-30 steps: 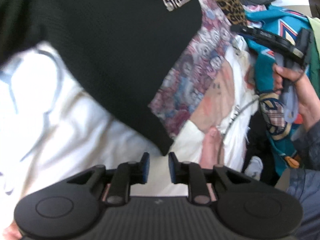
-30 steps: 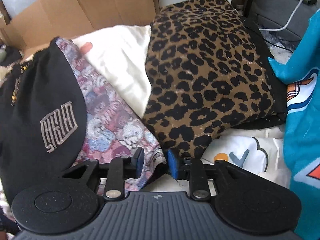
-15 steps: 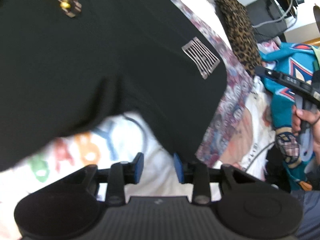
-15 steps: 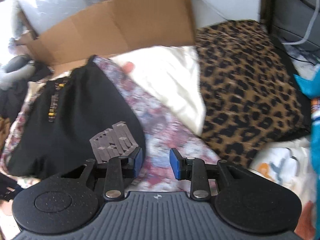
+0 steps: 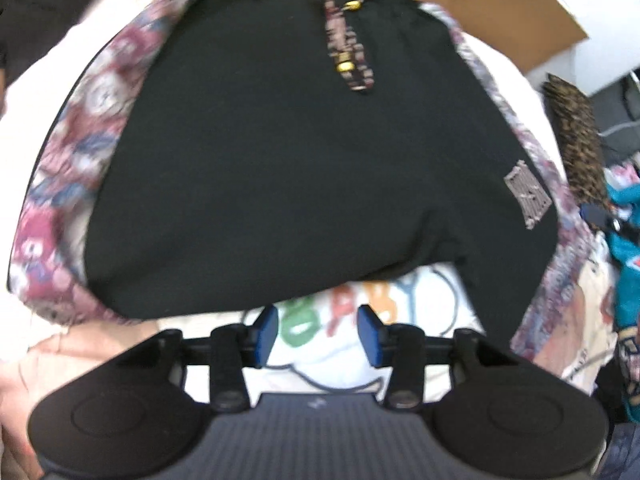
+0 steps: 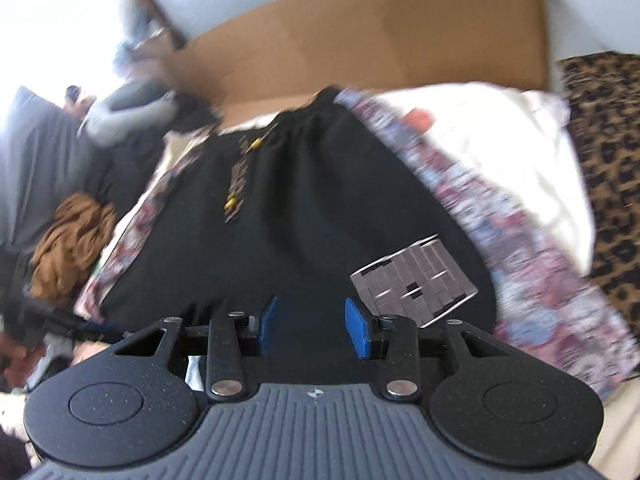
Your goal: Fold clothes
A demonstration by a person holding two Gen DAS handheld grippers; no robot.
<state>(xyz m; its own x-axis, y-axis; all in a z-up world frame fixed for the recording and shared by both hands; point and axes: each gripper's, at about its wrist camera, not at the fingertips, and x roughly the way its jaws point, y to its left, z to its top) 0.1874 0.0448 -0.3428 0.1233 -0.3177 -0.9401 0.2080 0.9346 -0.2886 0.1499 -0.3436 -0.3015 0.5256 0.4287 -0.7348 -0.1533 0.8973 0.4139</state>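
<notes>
Left gripper and right gripper sit low in frame (jaws just opening), gripping nothing.

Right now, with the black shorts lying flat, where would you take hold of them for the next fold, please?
Probably the bottom hem of the black shorts, one corner per claw, approached from the near side. The hem lies nearest both claws as a free edge over the white printed fabric, while the drawstring waistband sits far away by the cardboard. The left claw and right claw are open.

Shorts on patterned cloth, cardboard behind, leopard cloth at right, white pillow between, printed sheet in front.
</notes>
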